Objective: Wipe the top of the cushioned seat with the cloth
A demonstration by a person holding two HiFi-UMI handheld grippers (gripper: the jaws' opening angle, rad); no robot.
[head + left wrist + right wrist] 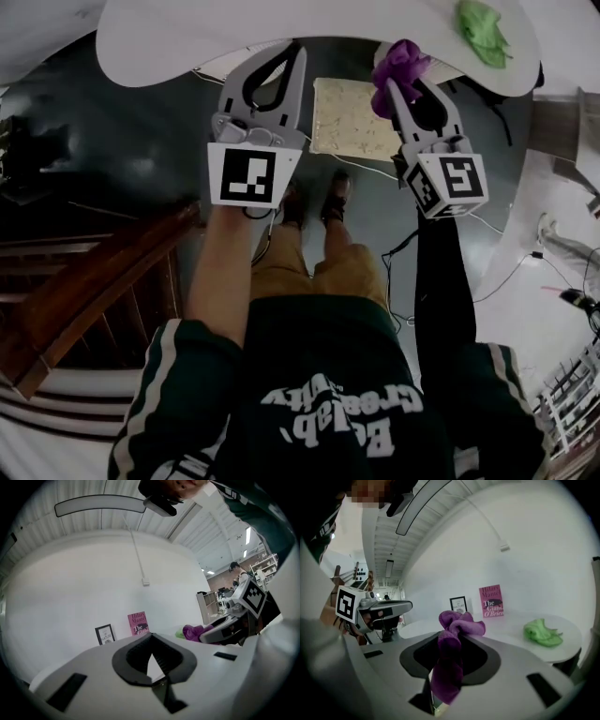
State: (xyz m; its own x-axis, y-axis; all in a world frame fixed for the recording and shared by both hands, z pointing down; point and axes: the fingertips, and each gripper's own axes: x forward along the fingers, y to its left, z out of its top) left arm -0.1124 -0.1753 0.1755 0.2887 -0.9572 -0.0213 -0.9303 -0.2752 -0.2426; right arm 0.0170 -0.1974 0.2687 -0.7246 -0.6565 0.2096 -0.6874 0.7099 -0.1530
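A white round table (281, 37) filled the far side. Just below its near edge sat the cream cushioned seat (354, 117), beyond the person's feet (314, 202) and between the two grippers. The left gripper (296, 49) hung left of the seat, its jaws closed tip to tip on nothing. The right gripper (401, 86) pinched a bunched purple cloth (399, 64) by the seat's far right corner. A green cloth (483, 28) lay on the table's right. A pink book (491, 601) stood against the wall.
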